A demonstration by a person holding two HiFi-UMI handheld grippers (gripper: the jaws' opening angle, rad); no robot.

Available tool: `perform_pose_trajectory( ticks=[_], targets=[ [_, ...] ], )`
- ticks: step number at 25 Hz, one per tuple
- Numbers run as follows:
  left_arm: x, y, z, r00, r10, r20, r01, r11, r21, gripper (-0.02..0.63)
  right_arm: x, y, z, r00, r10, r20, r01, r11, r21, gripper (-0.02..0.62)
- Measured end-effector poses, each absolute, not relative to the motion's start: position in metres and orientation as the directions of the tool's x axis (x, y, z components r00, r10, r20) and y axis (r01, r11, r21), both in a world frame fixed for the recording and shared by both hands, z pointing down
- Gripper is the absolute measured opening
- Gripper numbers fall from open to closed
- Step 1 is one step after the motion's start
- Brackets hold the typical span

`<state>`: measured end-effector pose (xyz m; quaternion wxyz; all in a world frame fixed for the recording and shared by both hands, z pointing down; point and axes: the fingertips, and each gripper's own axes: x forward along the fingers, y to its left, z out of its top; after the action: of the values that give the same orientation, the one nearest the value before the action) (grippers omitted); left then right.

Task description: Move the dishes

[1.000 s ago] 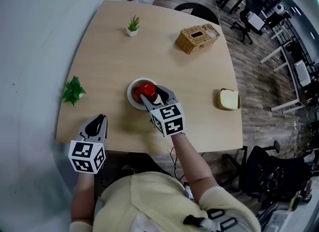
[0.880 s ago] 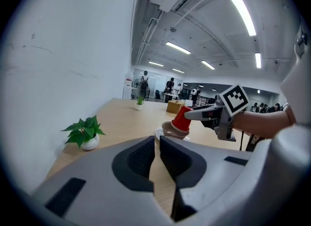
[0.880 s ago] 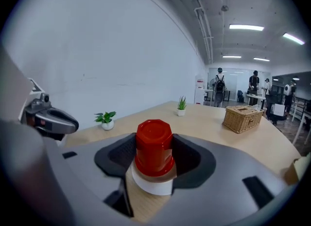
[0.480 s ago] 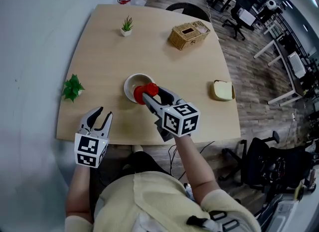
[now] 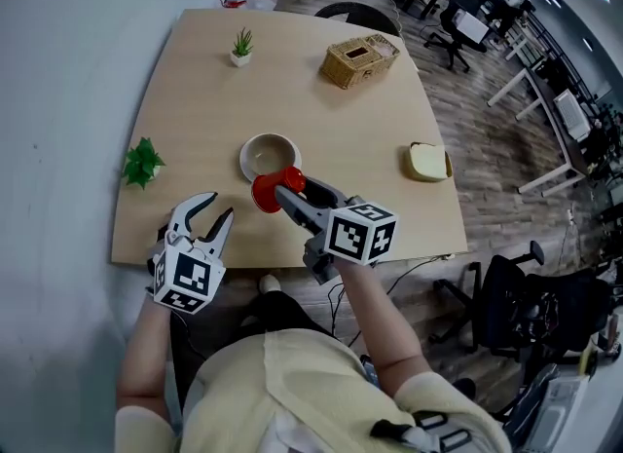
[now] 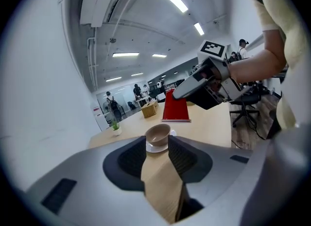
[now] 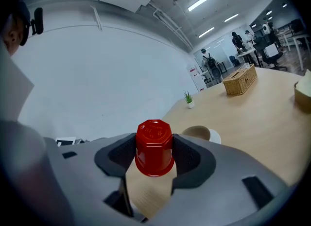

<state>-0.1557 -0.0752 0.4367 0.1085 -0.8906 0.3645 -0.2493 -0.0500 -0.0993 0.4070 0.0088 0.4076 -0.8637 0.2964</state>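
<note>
Step in hand: I'd say carrying, as the red faceted plastic cup [image 5: 265, 193] is off the light wooden tabletop [image 5: 321, 110] and not yet set down.
Right gripper [image 5: 282, 191]: its jaws pinch the cup by its sides, with the closed base toward the gripper's camera.
Cup's place: in the air, just at 6 o'clock of the beige bowl [image 5: 268, 154], mouth downward.
Bowl: empty, sitting on a white saucer [image 6: 156, 147] mid-tabletop.
Left gripper [image 5: 216, 212]: jaws spread with nothing between them, at 7 o'clock of the bowl near the tabletop's edge.
Next move: probably a bare spot for the cup, lowered level before release; the bowl and saucer look like the left gripper's job.
Writing: faint embossing on the cup's base, too small to read; no brands visible.
</note>
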Motion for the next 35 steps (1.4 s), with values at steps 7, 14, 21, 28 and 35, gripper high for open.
perform_pose_trajectory(
  ticks=[7, 14, 21, 28, 35],
  targets=[
    [-0.149, -0.064, 0.430, 0.666, -0.667, 0.335, -0.566, -0.744, -0.355, 0.127, -0.062, -0.077, 0.403, -0.733, -0.667, 0.132, -0.531, 0.441, -0.723, 0.239],
    [-0.147, -0.052, 0.420, 0.734, -0.619, 0.279, -0.565, -0.785, -0.255, 0.126, -0.074, -0.054, 0.405, -0.761, -0.647, 0.052, -0.401, 0.406, -0.821, 0.239],
    [-0.134, -0.050, 0.419, 0.777, -0.577, 0.252, -0.545, -0.817, -0.190, 0.126, -0.072, -0.046, 0.406, -0.784, -0.620, -0.045, -0.248, 0.379, -0.892, 0.239],
    [-0.103, -0.062, 0.404, 0.798, -0.553, 0.237, -0.528, -0.833, -0.168, 0.124, -0.049, -0.054, 0.397, -0.779, -0.592, -0.206, -0.008, 0.338, -0.941, 0.239],
    [-0.057, -0.079, 0.401, 0.825, -0.514, 0.237, -0.492, -0.858, -0.148, 0.120, -0.007, -0.072, 0.400, -0.740, -0.613, -0.275, 0.110, 0.294, -0.950, 0.238]
  ],
)
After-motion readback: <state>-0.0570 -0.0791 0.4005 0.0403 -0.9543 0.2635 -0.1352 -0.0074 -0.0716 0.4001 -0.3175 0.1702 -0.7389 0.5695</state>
